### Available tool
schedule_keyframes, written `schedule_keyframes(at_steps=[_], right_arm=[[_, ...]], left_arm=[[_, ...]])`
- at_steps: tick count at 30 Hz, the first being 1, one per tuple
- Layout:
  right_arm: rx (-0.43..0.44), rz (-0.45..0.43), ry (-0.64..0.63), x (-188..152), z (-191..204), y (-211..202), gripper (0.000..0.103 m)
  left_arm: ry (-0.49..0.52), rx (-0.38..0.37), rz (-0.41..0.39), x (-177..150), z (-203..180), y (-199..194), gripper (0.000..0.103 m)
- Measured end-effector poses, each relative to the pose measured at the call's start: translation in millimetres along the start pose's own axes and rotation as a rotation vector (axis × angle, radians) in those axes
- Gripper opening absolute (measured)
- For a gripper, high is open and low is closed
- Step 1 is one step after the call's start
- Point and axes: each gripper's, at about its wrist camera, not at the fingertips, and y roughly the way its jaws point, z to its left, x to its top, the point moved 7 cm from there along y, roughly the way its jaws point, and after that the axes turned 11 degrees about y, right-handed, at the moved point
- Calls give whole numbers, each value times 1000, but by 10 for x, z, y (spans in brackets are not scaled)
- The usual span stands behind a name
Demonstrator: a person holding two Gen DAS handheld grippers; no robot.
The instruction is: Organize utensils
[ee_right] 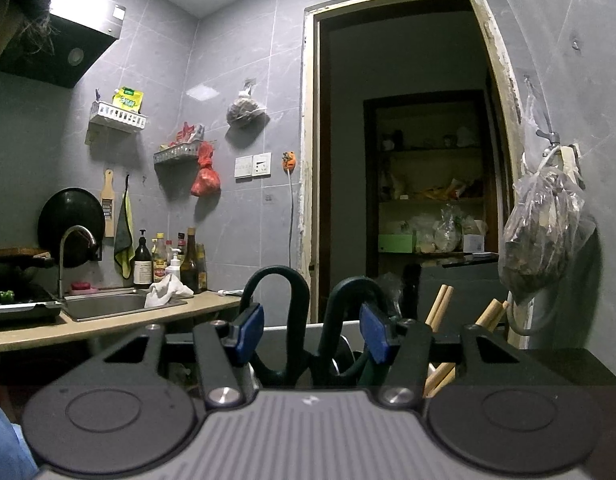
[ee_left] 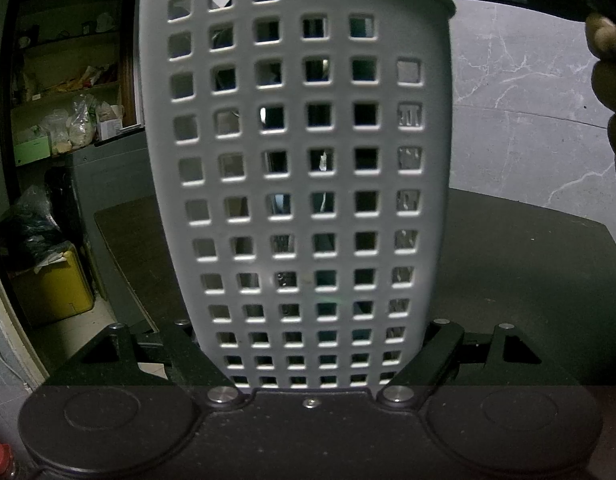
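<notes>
Scissors (ee_right: 312,320) (dark handles up) between the parted right gripper (ee_right: 314,330) pads; left gripper (ee_left: 312,356) clamps the white basket (ee_left: 295,160).

Dark table (ee_left: 508,264) carries upright white perforated utensil holder (ee_left: 299,160).

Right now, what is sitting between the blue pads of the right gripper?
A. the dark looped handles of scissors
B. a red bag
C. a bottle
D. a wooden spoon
A: in the right wrist view the scissors stand handles-up in the holder, their dark loops between the right gripper pads, with wooden chopsticks off to the side.
</notes>
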Motion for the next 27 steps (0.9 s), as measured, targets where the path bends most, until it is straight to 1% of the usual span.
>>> schedule_keyframes(at_steps=[4,6,7,8,9,12,14,22,24,27], right_arm=[[-4,-5,5,-14,-17,-53,60],[-9,-11,2,-26,-17,-91,62],[4,-14,1,-28,-5,-119,77],[26,-17,1,-23,29,-140,89],[40,-27,-5,-23,64,-179,92],[17,-55,-69,-23,154,-260,93],[15,-63,-74,-22,170,-309,93],[-65,-91,-22,-43,48,-470,96],[-98,-98,-7,-68,-3,-528,97],[-171,-103,31,-138,-125,-651,97]], left_arm=[[0,1,0,1,-1,-6,83],[0,2,0,2,-2,-9,83],[0,2,0,3,-2,-11,83],[1,3,0,5,-3,-14,83],[0,3,0,5,-1,-15,83],[0,3,0,8,7,-18,83],[0,0,-1,9,9,-11,83],[0,-11,-3,6,36,23,82],[1,-14,-5,5,45,34,82],[1,-19,-6,7,56,58,82]])
